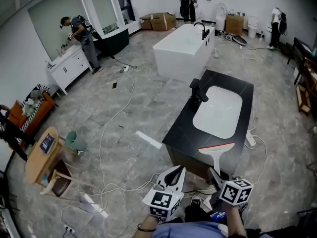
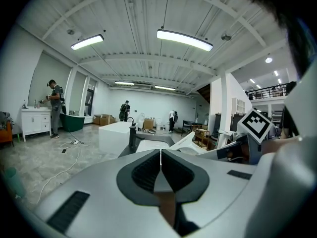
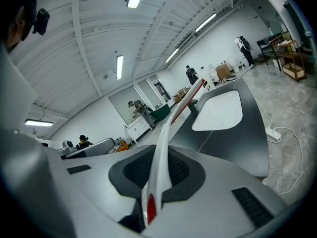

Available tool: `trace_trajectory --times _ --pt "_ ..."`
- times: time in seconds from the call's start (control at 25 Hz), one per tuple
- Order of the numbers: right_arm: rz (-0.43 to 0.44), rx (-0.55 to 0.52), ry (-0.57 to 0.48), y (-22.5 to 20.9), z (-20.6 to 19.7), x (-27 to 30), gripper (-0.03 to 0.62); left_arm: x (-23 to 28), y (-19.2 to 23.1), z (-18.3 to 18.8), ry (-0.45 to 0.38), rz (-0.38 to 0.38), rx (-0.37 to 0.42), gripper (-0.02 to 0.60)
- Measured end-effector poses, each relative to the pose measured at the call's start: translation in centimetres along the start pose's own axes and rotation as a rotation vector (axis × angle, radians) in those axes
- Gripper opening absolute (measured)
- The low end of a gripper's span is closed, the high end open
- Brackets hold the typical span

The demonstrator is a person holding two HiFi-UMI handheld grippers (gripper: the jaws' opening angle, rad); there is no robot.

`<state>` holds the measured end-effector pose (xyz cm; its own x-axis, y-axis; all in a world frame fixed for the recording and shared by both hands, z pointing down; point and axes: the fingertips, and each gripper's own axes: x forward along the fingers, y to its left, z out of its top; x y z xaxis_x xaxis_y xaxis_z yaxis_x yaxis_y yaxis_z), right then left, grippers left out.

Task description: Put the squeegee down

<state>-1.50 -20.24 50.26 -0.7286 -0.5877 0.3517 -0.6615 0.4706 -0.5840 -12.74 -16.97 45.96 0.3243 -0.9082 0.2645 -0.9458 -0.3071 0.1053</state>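
**Squeegee gripped over the near end of the vanity**

The right gripper (image 3: 159, 158) is clamped tight on the handle of the white plastic squeegee with a red blade edge (image 1: 216, 151). The right gripper view shows both ribbed dark pads pressing the thin white handle from either side.

In the head view the tool points away from the person, toward 12 o'clock. Its wide blade end lies across the near edge of the black stone vanity counter (image 1: 183, 128), at 6 o'clock from the white rectangular basin (image 1: 219, 111). Whether the blade touches the counter cannot be told.

The left gripper (image 2: 161, 156) has its jaws pressed together with nothing between them. It sits just beside the right one, at its 9 o'clock, off the counter's near corner.

A black faucet (image 1: 198, 90) stands at 9 o'clock of the basin. A white freestanding bathtub (image 1: 181, 51) stands beyond the counter at 12 o'clock. White cables (image 1: 130, 94) trail over the grey marbled floor (image 1: 143, 98) at 9 o'clock of the counter.
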Motion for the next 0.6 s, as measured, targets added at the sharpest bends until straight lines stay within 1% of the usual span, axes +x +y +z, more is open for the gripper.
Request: trace_trajectory --times 0.12,0.32,0.48,0.6 --pt "0.005 0.011 0.011 -2.3 1.8 1.3 0.046 2.8 0.1 0.5 0.007 0.016 0.001 0.018" --pt "-0.015 0.027 0.019 -7.1 4.8 2.3 0.046 7.1 -0.3 1.6 0.009 0.034 0.007 0.018" --pt "-0.035 0.040 0.018 -10.3 6.4 2.6 0.046 9.6 -1.3 2.5 0.005 0.033 0.013 0.018" --pt "-0.049 0.056 0.019 -12.7 7.2 3.1 0.046 11.3 -2.1 2.4 0.020 0.024 0.023 0.018"
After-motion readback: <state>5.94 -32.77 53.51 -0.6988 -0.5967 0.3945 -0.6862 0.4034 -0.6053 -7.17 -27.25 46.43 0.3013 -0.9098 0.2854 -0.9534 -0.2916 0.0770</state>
